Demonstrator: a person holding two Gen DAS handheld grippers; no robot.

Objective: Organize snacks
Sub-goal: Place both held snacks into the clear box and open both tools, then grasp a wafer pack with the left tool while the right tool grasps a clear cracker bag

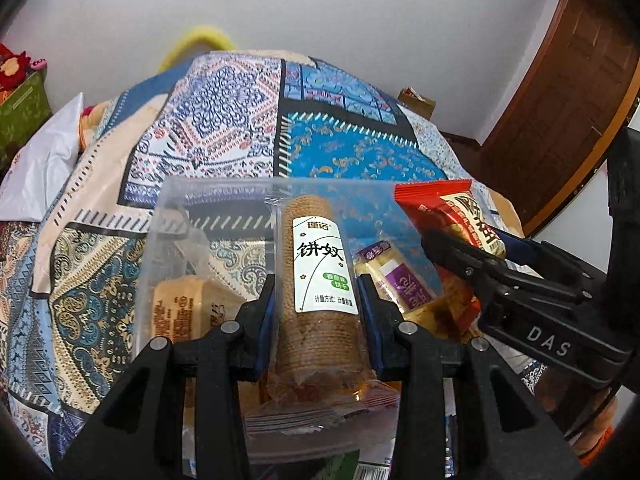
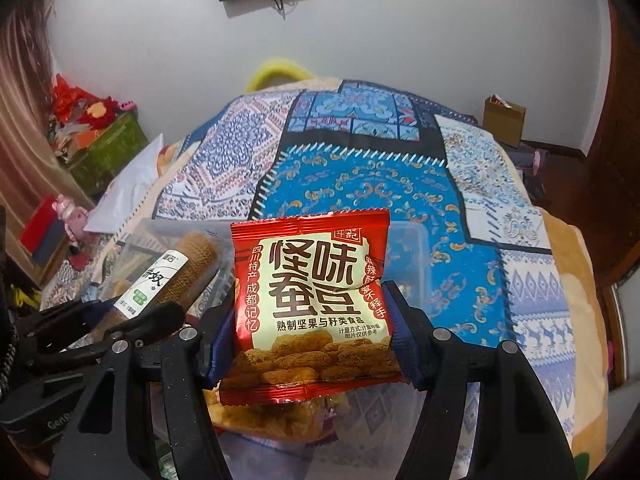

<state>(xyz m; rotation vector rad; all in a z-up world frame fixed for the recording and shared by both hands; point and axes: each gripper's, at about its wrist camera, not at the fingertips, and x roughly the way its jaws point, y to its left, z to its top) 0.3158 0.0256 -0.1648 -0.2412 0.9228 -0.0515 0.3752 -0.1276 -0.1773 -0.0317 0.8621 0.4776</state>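
Observation:
My left gripper (image 1: 318, 296) is shut on a clear-wrapped roll of brown biscuits (image 1: 316, 280) with a white label, held upright over a clear plastic box (image 1: 168, 216). Inside the box lie a tan packet (image 1: 188, 312) and a yellow-and-purple packet (image 1: 396, 280). My right gripper (image 2: 308, 320) is shut on a red bag of broad beans (image 2: 312, 304), also above the box (image 2: 408, 248). The same red bag (image 1: 456, 216) shows at right in the left wrist view, pinched by the right gripper (image 1: 480, 248). The biscuit roll (image 2: 168, 280) appears at left in the right wrist view.
The box rests on a bed with a blue patterned patchwork cover (image 1: 352, 152). A white pillow (image 1: 44, 160) lies at the left. A green box (image 2: 108, 148) with red decorations stands by the wall, and a cardboard box (image 2: 504, 120) sits beyond the bed's far right.

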